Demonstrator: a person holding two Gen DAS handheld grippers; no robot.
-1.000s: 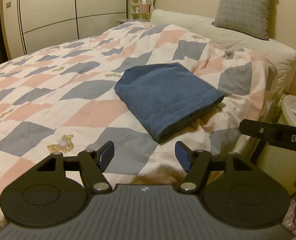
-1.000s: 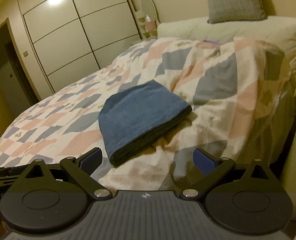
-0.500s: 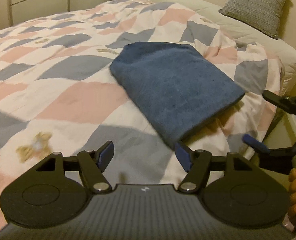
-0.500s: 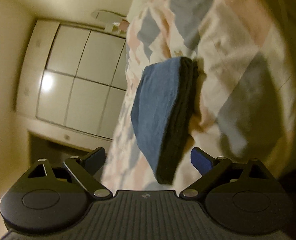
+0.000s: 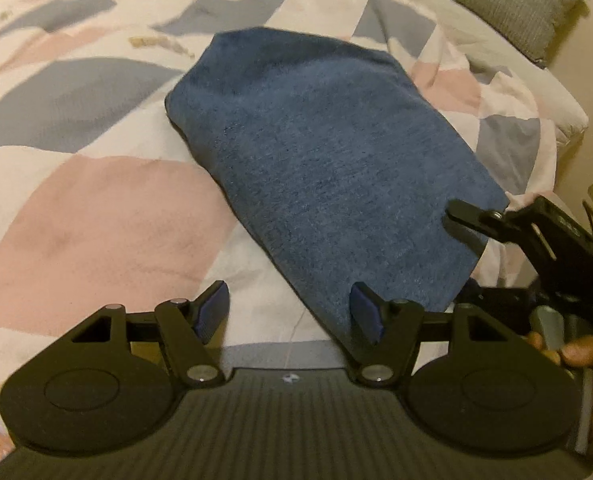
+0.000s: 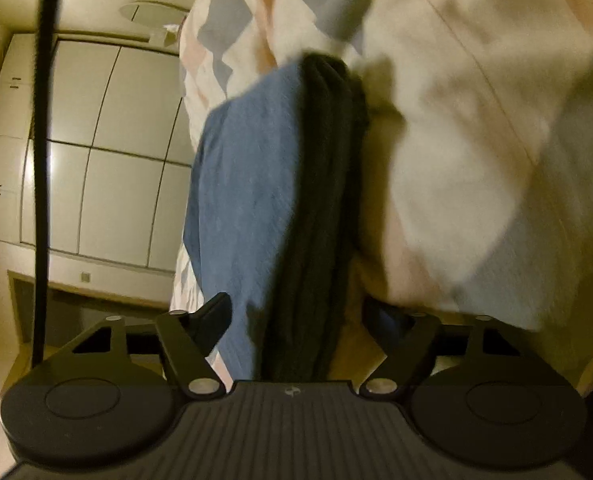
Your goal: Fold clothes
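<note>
So, left wrist view: blue towel (image 5: pixel 328 168) lies folded into a thick pad on the patchwork quilt (image 5: pixel 96 208), near the bed's side edge. Left gripper (image 5: pixel 292 314) is released, jaws wide, low over the towel's near corner. Right gripper (image 5: pixel 466 220) reaches in at the towel's right edge. Folding looks mostly done; maybe one more fold or a lift. Bare quilt to the left, a grey pillow (image 5: pixel 512 4) far behind.

Right wrist view: rolled sideways, right gripper (image 6: pixel 304 316) released, straddling the towel's (image 6: pixel 248 200) stacked edge, not clamped. Wardrobe (image 6: pixel 96 140) well apart.
</note>
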